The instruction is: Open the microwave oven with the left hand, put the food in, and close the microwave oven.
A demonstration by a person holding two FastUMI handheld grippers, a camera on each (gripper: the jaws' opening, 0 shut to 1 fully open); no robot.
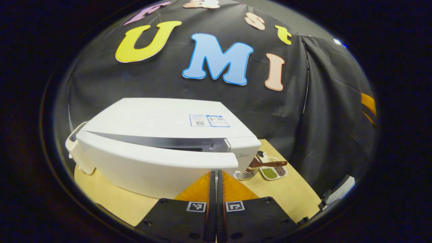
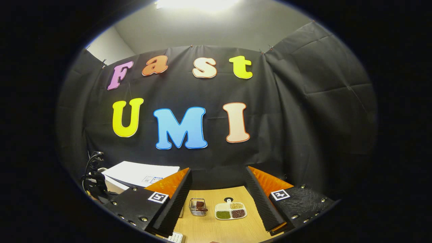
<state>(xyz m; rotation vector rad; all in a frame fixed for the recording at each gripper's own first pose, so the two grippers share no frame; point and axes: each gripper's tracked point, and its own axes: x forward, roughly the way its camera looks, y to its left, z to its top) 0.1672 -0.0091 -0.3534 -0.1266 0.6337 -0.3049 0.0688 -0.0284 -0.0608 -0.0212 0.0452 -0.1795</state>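
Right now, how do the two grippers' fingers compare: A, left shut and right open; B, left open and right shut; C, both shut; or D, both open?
A: in the left gripper view the left gripper has its fingers pressed together with nothing between them, just in front of the microwave door, while in the right gripper view the right gripper has its fingers spread wide apart above the table.

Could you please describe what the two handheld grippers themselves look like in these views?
Both the left gripper and the right gripper have black bodies studded with screws, orange fingers faced with black ribbed pads, and a square black-and-white marker on each finger.
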